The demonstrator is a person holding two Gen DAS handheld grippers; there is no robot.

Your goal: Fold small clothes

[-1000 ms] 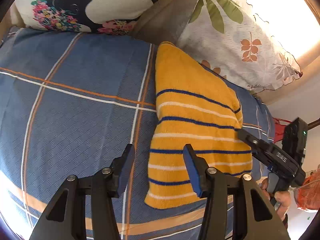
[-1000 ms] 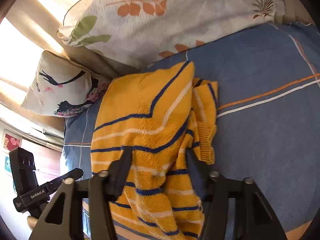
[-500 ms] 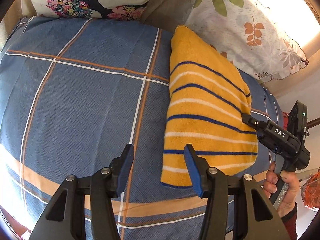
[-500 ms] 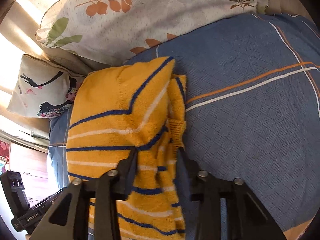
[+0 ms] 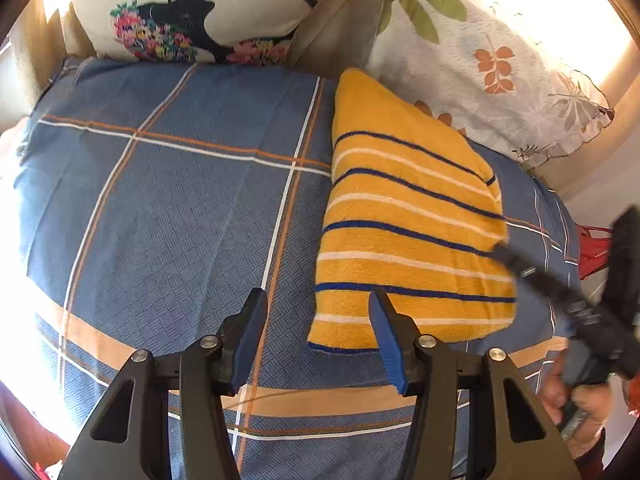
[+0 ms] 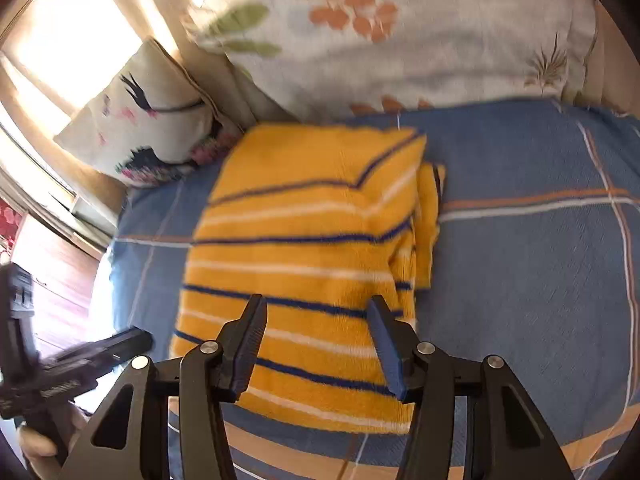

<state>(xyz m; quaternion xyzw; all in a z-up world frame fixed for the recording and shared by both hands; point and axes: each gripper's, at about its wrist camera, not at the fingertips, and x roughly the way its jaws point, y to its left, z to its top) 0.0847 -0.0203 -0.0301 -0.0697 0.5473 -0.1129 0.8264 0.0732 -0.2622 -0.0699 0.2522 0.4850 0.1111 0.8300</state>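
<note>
A folded yellow sweater with blue and white stripes (image 5: pixel 404 220) lies flat on the blue checked bedspread (image 5: pixel 168 216). My left gripper (image 5: pixel 318 340) is open and empty, above the bedspread just left of the sweater's near corner. My right gripper (image 6: pixel 316 344) is open and empty, held just above the sweater (image 6: pixel 304 248); it also shows in the left wrist view (image 5: pixel 560 288) at the sweater's right edge. The left gripper shows in the right wrist view (image 6: pixel 84 364) at the lower left.
A floral pillow (image 5: pixel 192 8) and a leaf-print pillow (image 5: pixel 492 52) lean against the headboard behind the sweater. A red item (image 5: pixel 592 248) sits past the bed's right edge. A wooden cabinet (image 6: pixel 52 280) stands left of the bed.
My right gripper has opened and let go of the sweater, then pulled back a little. The sweater now lies flat. My left gripper stays open and has drawn back slightly.
</note>
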